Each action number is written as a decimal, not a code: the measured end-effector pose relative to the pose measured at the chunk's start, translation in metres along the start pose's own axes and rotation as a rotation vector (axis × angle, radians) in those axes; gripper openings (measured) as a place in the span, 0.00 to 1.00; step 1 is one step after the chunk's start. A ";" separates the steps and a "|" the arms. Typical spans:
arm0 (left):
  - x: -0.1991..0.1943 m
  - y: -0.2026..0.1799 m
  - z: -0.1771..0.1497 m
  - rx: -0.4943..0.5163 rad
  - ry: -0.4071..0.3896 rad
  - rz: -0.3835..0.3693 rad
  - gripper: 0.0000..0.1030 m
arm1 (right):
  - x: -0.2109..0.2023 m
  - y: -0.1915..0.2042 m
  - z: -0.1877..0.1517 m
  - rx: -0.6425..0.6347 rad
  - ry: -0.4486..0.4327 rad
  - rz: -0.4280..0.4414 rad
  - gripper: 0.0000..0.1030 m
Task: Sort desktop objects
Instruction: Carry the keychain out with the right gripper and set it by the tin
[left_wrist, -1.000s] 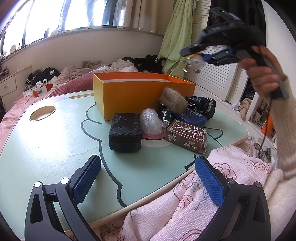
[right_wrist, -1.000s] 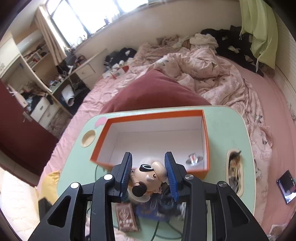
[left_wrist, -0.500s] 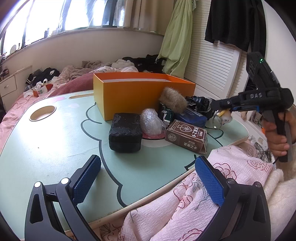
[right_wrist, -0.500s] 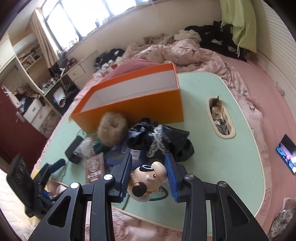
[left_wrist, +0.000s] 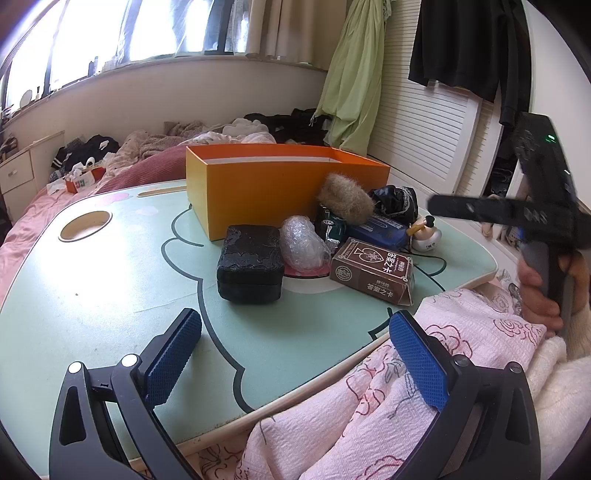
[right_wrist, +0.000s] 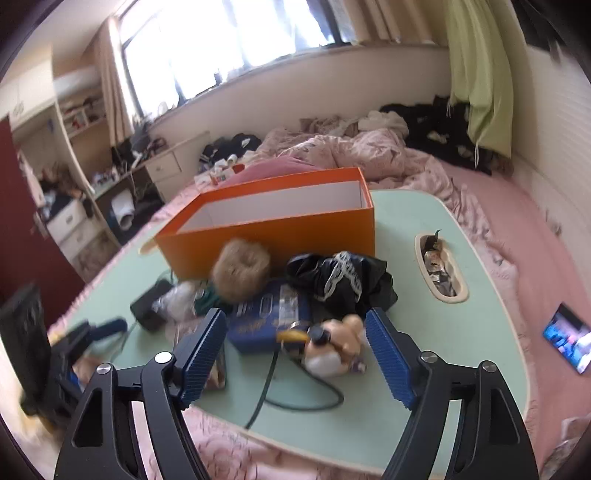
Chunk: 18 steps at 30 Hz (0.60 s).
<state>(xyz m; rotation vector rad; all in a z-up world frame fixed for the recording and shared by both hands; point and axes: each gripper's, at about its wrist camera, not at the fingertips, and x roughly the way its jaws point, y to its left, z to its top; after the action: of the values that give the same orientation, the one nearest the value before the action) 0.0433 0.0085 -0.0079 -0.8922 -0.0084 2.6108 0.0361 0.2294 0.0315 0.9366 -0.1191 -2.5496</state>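
Pink floral bedding (left_wrist: 388, 413) fills the near edge below a pale green table (left_wrist: 92, 295) in a cluttered bedroom. Closest in, the left gripper (left_wrist: 295, 354) hangs over the table's front edge, its jaws wide apart with nothing between them. On the right side, a hand (left_wrist: 543, 291) holds the right gripper (right_wrist: 295, 343), whose jaws have just been opening. A small doll (right_wrist: 332, 347) lies on the table between them, clear of both blue pads, with a dark cord (right_wrist: 295, 391) looping under it.

Just past the doll comes a blue case (right_wrist: 266, 321), with black cloth (right_wrist: 343, 277) trimmed in white lace bunched beside it. Left of these lie a brown card box (left_wrist: 373, 269), a bubble-wrap bundle (left_wrist: 303, 243) and a black pouch (left_wrist: 251, 269). A fur ball (right_wrist: 242, 266) rests on the pile against an open orange box (right_wrist: 277, 225), which stands at the far middle of the table. Beyond it are a rumpled bed (right_wrist: 369, 155) and bright windows (right_wrist: 240, 48).
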 end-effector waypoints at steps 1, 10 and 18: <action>0.000 0.000 0.000 0.000 0.000 0.000 0.98 | -0.003 0.004 -0.005 -0.032 0.003 -0.022 0.79; -0.001 0.000 0.000 0.000 0.000 0.002 0.98 | 0.013 0.013 -0.052 -0.125 0.059 -0.121 0.88; -0.002 0.001 0.000 -0.001 0.000 0.001 0.98 | 0.020 0.007 -0.051 -0.117 0.041 -0.117 1.00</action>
<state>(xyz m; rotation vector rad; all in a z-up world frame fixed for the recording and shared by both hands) 0.0444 0.0071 -0.0069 -0.8921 -0.0091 2.6122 0.0577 0.2183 -0.0181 0.9756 0.0990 -2.6092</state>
